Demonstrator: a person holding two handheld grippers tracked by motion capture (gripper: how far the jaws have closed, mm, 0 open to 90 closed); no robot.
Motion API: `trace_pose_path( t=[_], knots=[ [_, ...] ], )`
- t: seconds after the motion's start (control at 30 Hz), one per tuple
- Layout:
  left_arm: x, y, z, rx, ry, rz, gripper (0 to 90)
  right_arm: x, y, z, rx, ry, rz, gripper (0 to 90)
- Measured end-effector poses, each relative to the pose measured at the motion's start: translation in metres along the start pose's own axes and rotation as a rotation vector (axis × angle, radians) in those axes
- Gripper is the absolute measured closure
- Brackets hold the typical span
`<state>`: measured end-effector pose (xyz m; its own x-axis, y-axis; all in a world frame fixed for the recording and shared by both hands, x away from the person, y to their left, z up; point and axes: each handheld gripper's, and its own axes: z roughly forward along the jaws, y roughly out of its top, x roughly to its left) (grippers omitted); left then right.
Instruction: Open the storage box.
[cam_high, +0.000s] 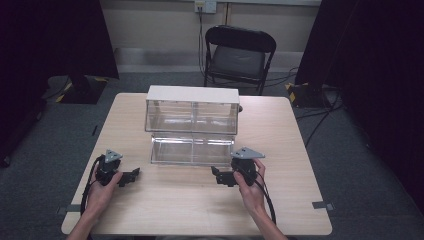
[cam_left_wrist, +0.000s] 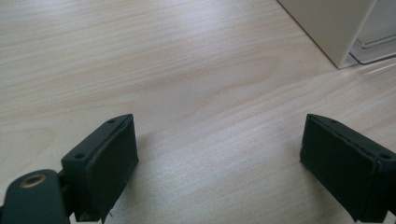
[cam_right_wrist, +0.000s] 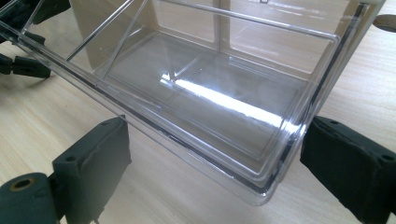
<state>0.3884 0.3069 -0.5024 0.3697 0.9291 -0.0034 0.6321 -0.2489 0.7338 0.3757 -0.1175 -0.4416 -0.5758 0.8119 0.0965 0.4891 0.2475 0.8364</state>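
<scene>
A pale wooden table (cam_high: 165, 210) with rounded corners stands on grey carpet, with a black folding chair (cam_high: 239, 52) behind it against a light wall that carries a socket plate (cam_high: 205, 6), and dark curtains hang at both sides of the room. Near the middle of the table sits a cream-topped cabinet (cam_high: 192, 107) with clear fronts, and its lower clear drawer (cam_high: 192, 148) is pulled out toward the person. The left gripper (cam_high: 131, 176) rests low over bare wood at the left, well apart from the drawer, its jaws spread wide with nothing between them. The right gripper (cam_high: 216, 174) sits just in front of the drawer's right corner; in the right gripper view its jaws stand wide apart on either side of that corner of the drawer (cam_right_wrist: 219, 102), though whether they touch the plastic is hard to tell. The drawer looks empty. No brand, label or readable writing appears anywhere.
</scene>
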Motion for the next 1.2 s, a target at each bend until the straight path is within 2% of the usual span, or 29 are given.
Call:
trace_pose_path(
  t=[0.2,0.73,0.87,1.0,1.2],
  knots=[
    [0.0,0.0,0.0,0.0,0.0,0.001,10.6,0.001,0.002,-0.001,-0.016,-0.005,0.008,8.1],
    [0.0,0.0,0.0,-0.001,0.0,-0.002,10.5,-0.001,0.005,-0.002,-0.009,0.005,0.021,7.8],
    [0.0,0.0,0.0,-0.001,0.0,-0.002,10.5,-0.001,0.006,-0.002,-0.02,-0.006,0.022,7.1],
    [0.0,0.0,0.0,-0.001,0.0,-0.002,10.5,-0.002,0.009,-0.004,-0.029,0.007,0.022,6.4],
    [0.0,0.0,0.0,-0.001,0.0,-0.002,10.5,-0.004,0.012,-0.004,-0.037,0.001,0.027,6.5]
  ],
)
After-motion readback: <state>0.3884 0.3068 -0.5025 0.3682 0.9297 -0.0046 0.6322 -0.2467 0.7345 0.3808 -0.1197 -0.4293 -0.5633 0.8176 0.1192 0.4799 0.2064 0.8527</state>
